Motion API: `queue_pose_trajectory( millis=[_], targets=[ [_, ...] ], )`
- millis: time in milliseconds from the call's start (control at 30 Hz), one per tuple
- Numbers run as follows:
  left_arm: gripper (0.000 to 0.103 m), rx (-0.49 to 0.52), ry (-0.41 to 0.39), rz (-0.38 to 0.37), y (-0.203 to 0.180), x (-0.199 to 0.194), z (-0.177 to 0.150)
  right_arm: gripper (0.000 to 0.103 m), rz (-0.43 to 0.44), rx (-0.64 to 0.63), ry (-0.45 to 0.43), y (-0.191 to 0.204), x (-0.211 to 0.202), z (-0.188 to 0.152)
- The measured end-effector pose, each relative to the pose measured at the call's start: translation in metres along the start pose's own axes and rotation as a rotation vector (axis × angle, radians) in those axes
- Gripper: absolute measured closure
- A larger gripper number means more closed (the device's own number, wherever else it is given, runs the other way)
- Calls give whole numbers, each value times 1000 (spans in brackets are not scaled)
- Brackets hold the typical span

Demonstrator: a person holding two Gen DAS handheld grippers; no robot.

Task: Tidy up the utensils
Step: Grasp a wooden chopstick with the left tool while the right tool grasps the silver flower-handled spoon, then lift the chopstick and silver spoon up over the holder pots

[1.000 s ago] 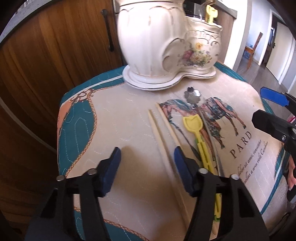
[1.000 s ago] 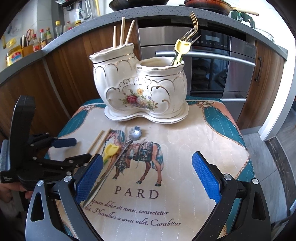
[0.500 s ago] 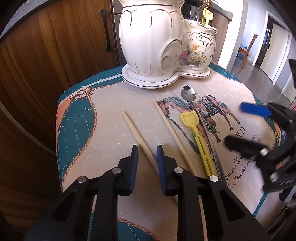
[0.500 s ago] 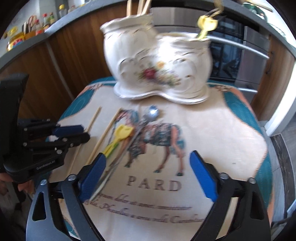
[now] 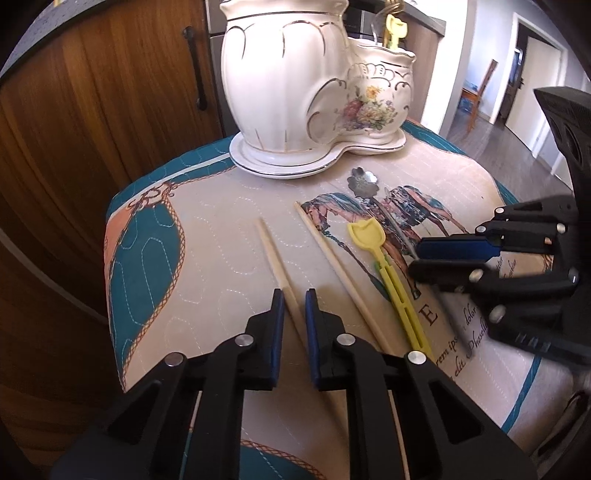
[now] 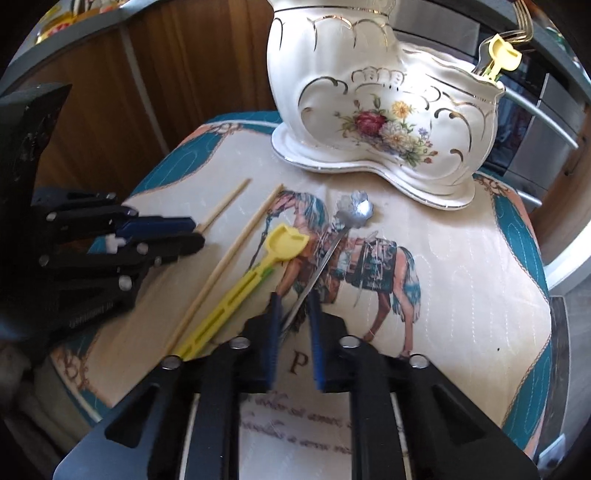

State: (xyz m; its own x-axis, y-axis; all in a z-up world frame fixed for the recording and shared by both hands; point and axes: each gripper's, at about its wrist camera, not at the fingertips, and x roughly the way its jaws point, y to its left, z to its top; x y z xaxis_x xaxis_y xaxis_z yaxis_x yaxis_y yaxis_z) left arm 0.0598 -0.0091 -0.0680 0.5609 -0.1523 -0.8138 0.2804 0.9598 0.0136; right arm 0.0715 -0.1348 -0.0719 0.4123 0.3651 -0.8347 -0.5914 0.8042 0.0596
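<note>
Four loose utensils lie side by side on the quilted horse-print mat (image 5: 207, 258): two wooden chopsticks, a yellow plastic scoop (image 5: 388, 273) and a silver spoon (image 6: 351, 214) with a flower-shaped bowl. The left gripper (image 5: 294, 310) is closing its jaws on the left chopstick (image 5: 271, 251); the stick runs between the blue pads, which sit close against it. The other chopstick (image 5: 332, 254) lies just to its right, untouched. The right gripper (image 6: 294, 314) is also closing, its jaws narrowed around the thin handle of the spoon, which passes between the pads; the spoon's bowl points toward the holder. The yellow scoop rests between the free chopstick and the spoon.

Behind them, at the far edge of the mat, stands a white two-compartment ceramic holder (image 6: 369, 110) with gold trim and painted flowers, on its matching base. The smaller compartment holds another yellow scoop (image 6: 502, 55) and gold-coloured forks (image 6: 521, 26), whose tops stick out above the rim. The top of the taller compartment is cut off in both views, so its contents cannot be told. Wooden cabinet doors (image 5: 92, 129) stand beyond.
</note>
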Motion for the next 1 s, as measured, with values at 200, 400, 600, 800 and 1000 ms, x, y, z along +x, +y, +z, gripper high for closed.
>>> queue_pose_trajectory(
  millis=[200,400,600,800,1000],
  targets=[
    [95,31,15,-14,7,-2,1,96,-58,-38,45,-20,-14,-12],
    [94,16,44,-10,4,-3,5,80,-67,-8,32,-25,-9,-6],
    [93,-6,72,-7,4,-5,2,79,-68,15,16,-26,5,11],
    [96,-30,41,-4,7,-3,2,98,-24,44,-26,-31,6,10],
    [97,-44,-4,-20,12,-7,3,99,-10,51,-128,-29,-13,3]
  ],
)
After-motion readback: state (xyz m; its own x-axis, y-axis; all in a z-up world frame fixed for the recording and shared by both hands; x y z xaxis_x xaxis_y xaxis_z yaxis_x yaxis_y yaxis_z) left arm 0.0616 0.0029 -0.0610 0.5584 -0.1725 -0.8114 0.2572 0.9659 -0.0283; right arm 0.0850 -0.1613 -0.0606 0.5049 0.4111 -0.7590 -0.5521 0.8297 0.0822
